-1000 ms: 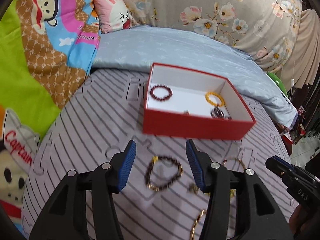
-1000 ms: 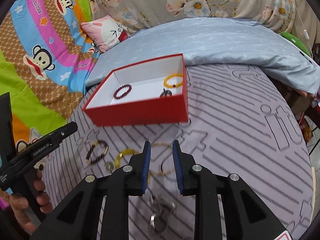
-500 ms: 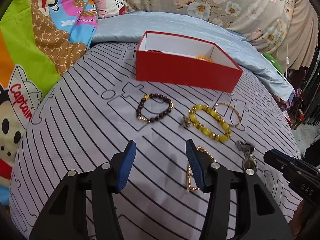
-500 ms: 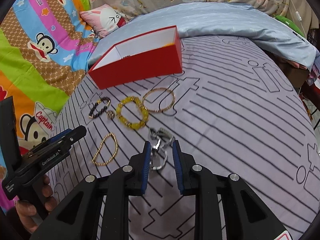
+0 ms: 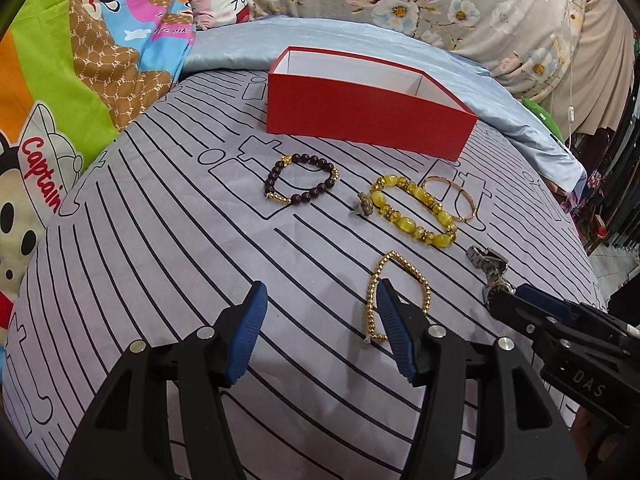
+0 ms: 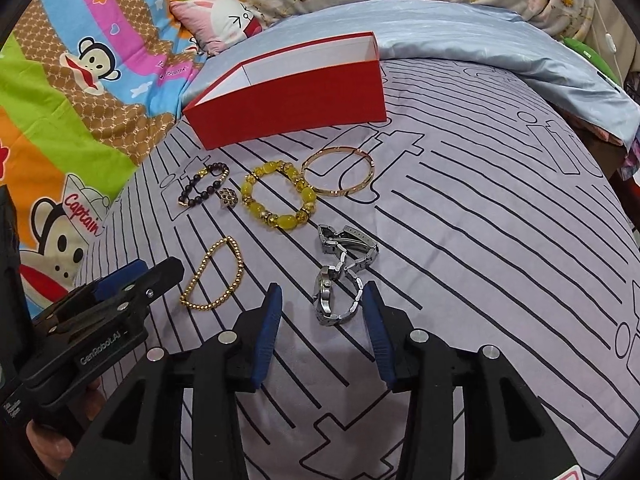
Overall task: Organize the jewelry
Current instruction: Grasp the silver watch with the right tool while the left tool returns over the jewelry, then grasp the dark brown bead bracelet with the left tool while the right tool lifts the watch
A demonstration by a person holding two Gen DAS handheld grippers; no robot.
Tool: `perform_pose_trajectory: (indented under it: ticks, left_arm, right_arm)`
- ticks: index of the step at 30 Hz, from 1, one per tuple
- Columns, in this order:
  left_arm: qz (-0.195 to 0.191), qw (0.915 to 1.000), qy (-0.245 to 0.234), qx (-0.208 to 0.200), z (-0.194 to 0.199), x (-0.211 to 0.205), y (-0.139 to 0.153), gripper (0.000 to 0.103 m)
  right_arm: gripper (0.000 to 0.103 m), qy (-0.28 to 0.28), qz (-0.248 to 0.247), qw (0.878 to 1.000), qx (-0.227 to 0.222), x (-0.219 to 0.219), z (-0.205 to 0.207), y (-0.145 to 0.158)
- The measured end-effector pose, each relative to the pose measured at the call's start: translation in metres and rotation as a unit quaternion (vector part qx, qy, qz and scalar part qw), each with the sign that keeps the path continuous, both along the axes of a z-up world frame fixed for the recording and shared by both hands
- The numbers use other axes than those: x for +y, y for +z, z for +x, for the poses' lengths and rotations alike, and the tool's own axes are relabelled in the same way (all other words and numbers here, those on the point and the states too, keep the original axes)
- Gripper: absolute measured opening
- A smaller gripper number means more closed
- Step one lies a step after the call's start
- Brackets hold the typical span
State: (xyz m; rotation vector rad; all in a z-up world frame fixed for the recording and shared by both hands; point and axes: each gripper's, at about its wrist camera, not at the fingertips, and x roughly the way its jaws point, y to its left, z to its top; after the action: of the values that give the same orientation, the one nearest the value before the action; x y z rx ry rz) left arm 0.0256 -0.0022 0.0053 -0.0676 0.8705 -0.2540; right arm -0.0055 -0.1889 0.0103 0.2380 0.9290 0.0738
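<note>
A red box (image 5: 368,116) (image 6: 288,108) stands at the back of the striped bedspread. In front of it lie a dark bead bracelet (image 5: 302,178), a small flower charm (image 6: 228,197), a yellow bead bracelet (image 5: 414,210), a rose-gold bangle (image 6: 338,172), a gold bead bracelet (image 5: 400,280) and a silver watch (image 6: 348,246). My left gripper (image 5: 321,286) is open and its jaws are opening; its right finger overlaps the gold bead bracelet. My right gripper (image 6: 322,287) is open, jaws opening, with the watch's near end between them, untouched.
A colourful cartoon blanket (image 5: 60,100) covers the left side. A pale blue quilt (image 6: 480,40) and a pink cushion (image 6: 224,24) lie behind the box. The bedspread drops off at the right edge (image 5: 580,240). A hand (image 6: 44,444) holds the left gripper's handle.
Both grippers have drawn back from the box and sunk toward the bedspread, so the box's inside is hidden. The right jaws have widened around the watch; the left jaws widened slightly.
</note>
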Motion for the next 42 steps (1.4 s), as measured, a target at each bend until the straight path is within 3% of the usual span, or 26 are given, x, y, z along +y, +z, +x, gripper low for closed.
perform_pose_trajectory:
  ticks: [2, 4, 7, 15, 27, 31, 35, 40, 42]
  left_arm:
    - [-0.001, 1.0, -0.002, 0.003, -0.001, -0.001, -0.001, 0.054]
    - [-0.003, 1.0, -0.004, 0.004, -0.002, -0.003, -0.002, 0.054]
    - [-0.002, 1.0, -0.008, 0.004, -0.003, -0.005, -0.003, 0.054]
    - [0.0, 0.9999, 0.014, 0.005, 0.012, 0.003, -0.001, 0.054]
    - [-0.01, 0.9976, 0.069, 0.005, 0.085, 0.031, 0.002, 0.053]
    - [0.0, 0.998, 0.062, 0.015, 0.1, 0.026, -0.005, 0.043]
    - [0.031, 0.9981, 0.052, 0.002, 0.1, 0.016, -0.009, 0.041]
    - [0.033, 0.9985, 0.043, 0.001, 0.099, 0.011, -0.008, 0.014]
    - [0.035, 0.9986, 0.041, 0.002, 0.099, 0.01, -0.008, 0.009]
  right_arm:
    - [0.036, 0.0, -0.002, 1.0, 0.002, 0.0, 0.002, -0.003]
    - [0.022, 0.0, -0.002, 1.0, 0.006, 0.0, 0.003, -0.006]
    - [0.013, -0.001, 0.002, 1.0, 0.006, -0.001, 0.004, -0.008]
    - [0.012, -0.001, 0.015, 1.0, 0.005, -0.004, 0.001, -0.01]
    - [0.012, -0.001, 0.021, 1.0, 0.006, -0.006, 0.0, -0.009]
    - [0.012, 0.001, 0.021, 1.0, 0.007, -0.006, 0.001, -0.009]
    - [0.012, 0.002, 0.023, 1.0, 0.008, -0.006, 0.002, -0.009]
    - [0.012, 0.002, 0.023, 1.0, 0.009, -0.007, 0.003, -0.009]
    - [0.012, 0.001, 0.025, 1.0, 0.011, -0.007, 0.003, -0.008]
